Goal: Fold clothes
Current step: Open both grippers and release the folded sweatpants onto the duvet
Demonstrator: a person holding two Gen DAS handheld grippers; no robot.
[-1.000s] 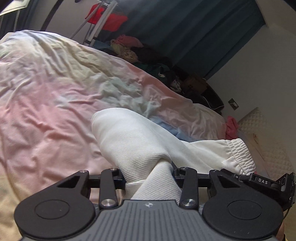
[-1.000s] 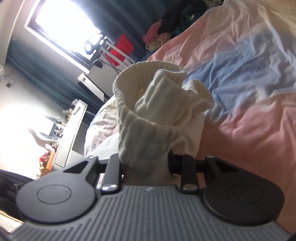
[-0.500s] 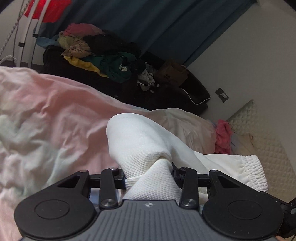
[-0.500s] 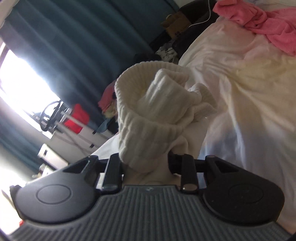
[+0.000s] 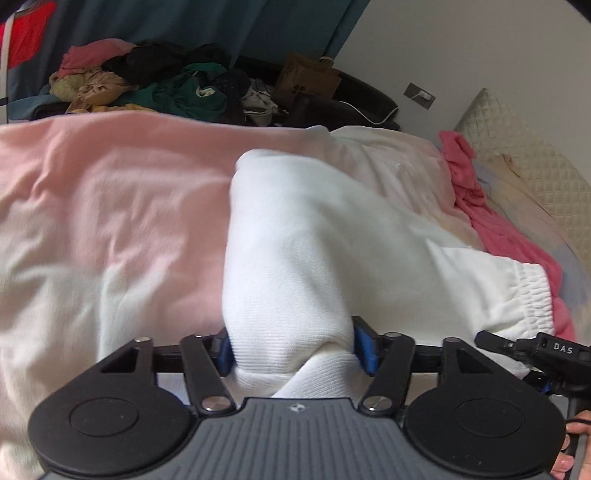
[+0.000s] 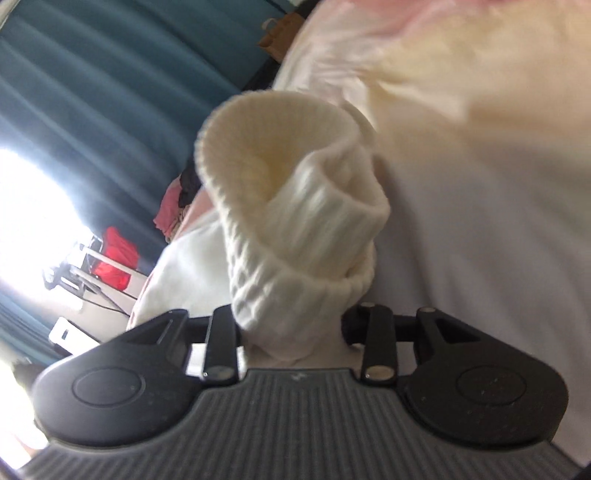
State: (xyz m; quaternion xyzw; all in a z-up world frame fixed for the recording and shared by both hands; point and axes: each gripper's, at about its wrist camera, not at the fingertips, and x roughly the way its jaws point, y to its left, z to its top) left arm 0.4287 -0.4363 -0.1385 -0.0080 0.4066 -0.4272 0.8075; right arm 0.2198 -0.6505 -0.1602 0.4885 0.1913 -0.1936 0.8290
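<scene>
Between the blue pads of the left claw (image 5: 293, 349) sits a bunched ribbed hem of a white garment (image 5: 303, 236), pinched firmly. The right claw (image 6: 291, 325) is likewise clamped on a ribbed cuff (image 6: 291, 206) of what seems to be the same garment, though the blur in that view leaves this uncertain. The cloth hangs lifted from both grips and drapes forward over the bed (image 5: 110, 192), its elastic waistband (image 5: 532, 299) trailing toward the right.

The step in hand looks like carrying the garment, gripped at two ends, to lay it out or bring one half over the other. The next move calls for keeping both grips level and lowering the cloth flat onto the bedspread before letting go.

Open room lies to the left on the pink-and-white bedspread. To the right a pink cloth (image 5: 480, 206) and a quilted pillow (image 5: 524, 147) crowd the bed's edge. Beyond the far edge lies a heap of clothes (image 5: 155, 88), then dark curtains (image 5: 203, 26).
</scene>
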